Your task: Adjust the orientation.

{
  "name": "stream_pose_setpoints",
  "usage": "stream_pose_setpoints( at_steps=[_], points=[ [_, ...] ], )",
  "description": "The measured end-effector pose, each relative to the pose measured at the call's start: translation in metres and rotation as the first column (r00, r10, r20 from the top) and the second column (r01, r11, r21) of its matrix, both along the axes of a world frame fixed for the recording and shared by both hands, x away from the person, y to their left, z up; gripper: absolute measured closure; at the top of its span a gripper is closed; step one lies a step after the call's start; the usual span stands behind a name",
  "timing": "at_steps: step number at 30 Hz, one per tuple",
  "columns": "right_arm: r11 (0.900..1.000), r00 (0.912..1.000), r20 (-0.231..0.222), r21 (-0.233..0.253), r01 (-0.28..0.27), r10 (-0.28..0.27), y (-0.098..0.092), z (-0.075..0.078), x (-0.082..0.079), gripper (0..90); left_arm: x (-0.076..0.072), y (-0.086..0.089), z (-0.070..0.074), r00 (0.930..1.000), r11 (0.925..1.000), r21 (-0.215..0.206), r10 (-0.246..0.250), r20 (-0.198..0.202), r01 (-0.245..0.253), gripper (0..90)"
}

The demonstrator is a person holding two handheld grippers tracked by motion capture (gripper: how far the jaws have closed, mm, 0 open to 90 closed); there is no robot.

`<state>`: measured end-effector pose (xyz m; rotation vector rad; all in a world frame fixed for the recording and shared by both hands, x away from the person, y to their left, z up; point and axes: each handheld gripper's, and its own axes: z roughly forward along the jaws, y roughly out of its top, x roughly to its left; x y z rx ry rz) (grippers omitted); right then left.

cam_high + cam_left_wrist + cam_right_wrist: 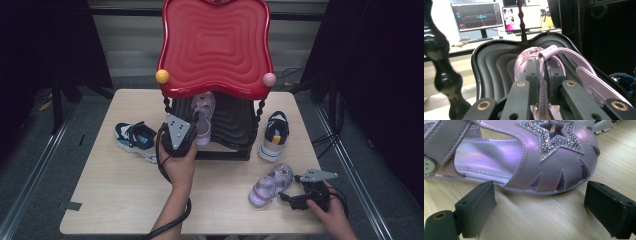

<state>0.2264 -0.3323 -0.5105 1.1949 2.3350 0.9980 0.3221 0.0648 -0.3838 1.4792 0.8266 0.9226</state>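
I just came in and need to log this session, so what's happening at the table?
A person is putting shoes onto a two-tier rack. The left gripper is shut on a lilac sandal, holding it over the rack's black lower shelf. The right gripper is open, its jaws on either side of the matching sandal that lies on the table, not yet gripping it. Two sneakers sit beside the rack.

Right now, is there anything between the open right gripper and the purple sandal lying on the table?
Nothing visible stands in the way. The right gripper has its jaws apart, low over the table, and the purple sandal lies just ahead of them. Bare wood is between the jaws and the sandal's side.
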Motion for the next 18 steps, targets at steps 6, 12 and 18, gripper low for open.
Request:
stream_pose_setpoints(
  at_steps=[6,12,18],
  points=[
    [1.0,1.0,0.0,0.001,-0.001,0.001,0.0,0.0,0.0,9.3,0.005,-0.005,-0.003,0.9995,0.9995,-0.012,0.029,0.012,-0.029,82.3],
    [1.0,1.0,0.0,0.0,0.0,0.0,0.0,0.0,0.0,9.3,0.011,-0.008,-0.005,0.9983,0.9982,-0.024,0.056,0.013,-0.056,82.3],
    [1.0,1.0,0.0,0.001,-0.001,0.001,0.0,0.0,0.0,9.3,0.017,-0.012,-0.006,0.9969,0.9972,-0.004,0.075,0.025,-0.075,82.3]
  ],
)
